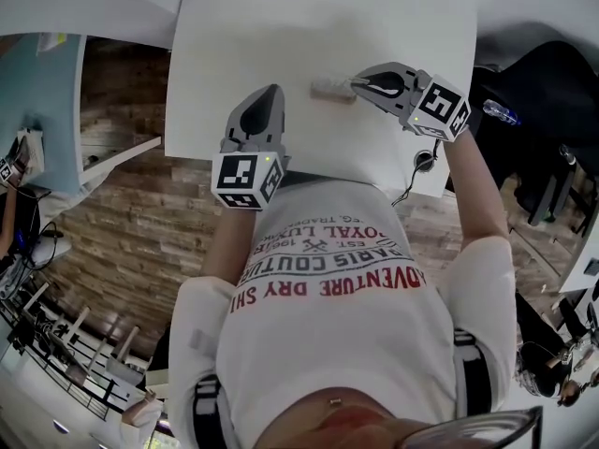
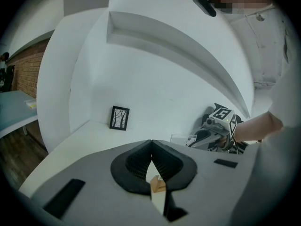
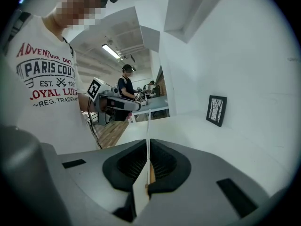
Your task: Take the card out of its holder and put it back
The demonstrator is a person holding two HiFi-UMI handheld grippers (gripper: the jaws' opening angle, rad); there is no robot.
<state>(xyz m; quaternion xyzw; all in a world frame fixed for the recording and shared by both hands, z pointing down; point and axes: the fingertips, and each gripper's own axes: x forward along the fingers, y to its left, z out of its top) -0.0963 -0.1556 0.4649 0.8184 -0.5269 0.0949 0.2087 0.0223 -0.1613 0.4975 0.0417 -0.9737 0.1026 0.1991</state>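
On the white table point(image 1: 281, 26), my right gripper point(image 1: 356, 84) is shut on a thin pale card point(image 1: 329, 89) that sticks out to the left of its tips. I cannot tell the card from its holder. In the right gripper view the card point(image 3: 148, 126) shows edge-on, rising from between the closed pads of the right gripper point(image 3: 148, 142). The left gripper point(image 1: 271, 92) rests lower left of the card, apart from it. Its jaws meet with nothing between them in the left gripper view point(image 2: 151, 142). That view also shows the right gripper point(image 2: 197, 138) with the card point(image 2: 179, 138).
A small black-framed picture point(image 2: 119, 118) leans on the white wall at the back of the table; the right gripper view shows the same picture point(image 3: 217, 110). A dark cable point(image 1: 416, 166) hangs at the table's near right edge. Another person point(image 3: 126, 86) stands at a far desk.
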